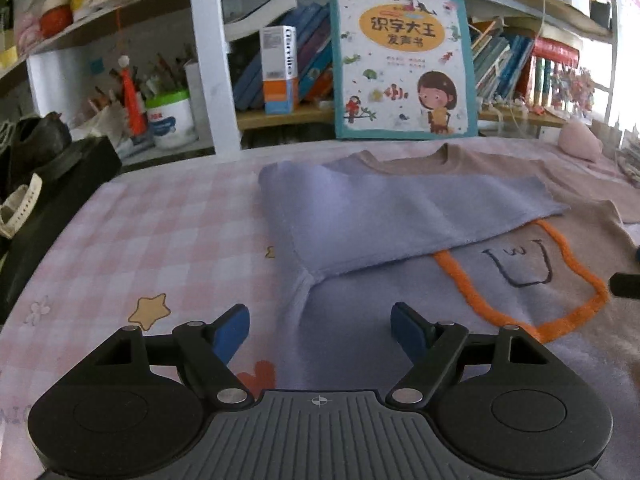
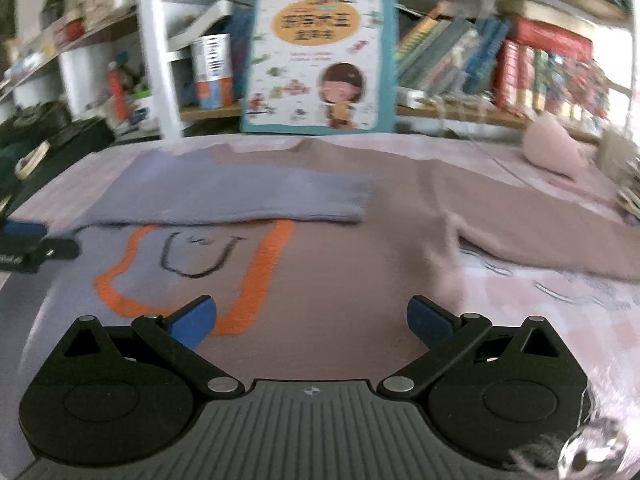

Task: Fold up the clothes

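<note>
A two-tone sweater (image 1: 460, 300) (image 2: 328, 248), lavender and tan with an orange-outlined patch (image 1: 520, 280) (image 2: 192, 264), lies flat on the pink checked tablecloth. Its lavender sleeve (image 1: 400, 216) (image 2: 240, 196) is folded across the chest. The tan sleeve (image 2: 540, 228) stretches out to the right. My left gripper (image 1: 320, 332) is open above the sweater's lower left side with nothing between its blue pads. My right gripper (image 2: 312, 320) is open over the lower right body, also holding nothing. The left gripper's fingertip (image 2: 24, 240) shows at the left edge of the right wrist view.
A children's book (image 1: 404, 60) (image 2: 320, 56) leans upright against the bookshelf behind the sweater. A black box (image 1: 52, 200) with a watch sits at the table's left edge. A pink object (image 2: 556, 152) lies at the back right. Bare tablecloth (image 1: 160, 240) lies to the left.
</note>
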`<state>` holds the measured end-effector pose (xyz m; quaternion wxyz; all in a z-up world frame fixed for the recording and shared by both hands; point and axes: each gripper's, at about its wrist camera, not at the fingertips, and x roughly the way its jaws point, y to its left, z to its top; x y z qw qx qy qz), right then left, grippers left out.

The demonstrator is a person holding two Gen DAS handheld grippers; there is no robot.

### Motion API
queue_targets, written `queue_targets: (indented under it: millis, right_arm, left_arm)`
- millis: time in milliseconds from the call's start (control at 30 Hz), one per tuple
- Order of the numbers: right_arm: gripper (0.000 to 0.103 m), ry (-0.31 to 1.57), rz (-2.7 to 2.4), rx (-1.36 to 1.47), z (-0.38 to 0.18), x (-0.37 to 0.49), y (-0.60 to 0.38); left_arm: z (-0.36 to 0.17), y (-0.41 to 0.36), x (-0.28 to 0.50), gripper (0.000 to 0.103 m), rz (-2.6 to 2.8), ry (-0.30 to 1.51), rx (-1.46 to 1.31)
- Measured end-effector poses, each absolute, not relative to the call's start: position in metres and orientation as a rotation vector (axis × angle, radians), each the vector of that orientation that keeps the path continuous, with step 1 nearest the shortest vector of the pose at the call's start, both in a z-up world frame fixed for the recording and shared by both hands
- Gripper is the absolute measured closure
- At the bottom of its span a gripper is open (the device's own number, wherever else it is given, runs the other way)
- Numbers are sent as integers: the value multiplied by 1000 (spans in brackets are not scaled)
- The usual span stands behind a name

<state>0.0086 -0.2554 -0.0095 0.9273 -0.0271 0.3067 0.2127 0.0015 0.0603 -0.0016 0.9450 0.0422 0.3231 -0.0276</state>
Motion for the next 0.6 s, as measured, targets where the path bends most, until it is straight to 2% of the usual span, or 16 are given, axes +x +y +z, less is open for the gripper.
queue_targets:
  millis: [67,100,167,233,300,333,400,533,600]
  right_arm:
    - [3,634,407,-53,-9,11,-263]
    - [3,637,392,-51,-9,12,-266]
    - [5,643,363,-48,-8,15,-274]
    - [14,648,334,-45,-8,17,-281]
    - [30,653,305,-42,-7,20,-289]
    - [35,656,290,-41,-7,21,-292]
    - [53,664,275,-36,-7,24,-296]
    - [66,685,290,-23,-10,31,-293]
    - [80,687,305,-21,-10,33,-288]
  left_arm:
    - [-3,66,3,28,-47,655,77]
    - [-3,69,4,39,-44,656,70]
    - [-4,76,6,50,-57,662,39]
    - [-5,82,8,62,-71,668,8]
    - [-6,89,10,79,-84,673,-21]
    - [-6,91,10,82,-89,673,-32]
    - [-6,95,11,88,-101,672,-54]
    - [-7,103,14,92,-122,669,-78]
    - [-7,108,17,92,-118,667,-82]
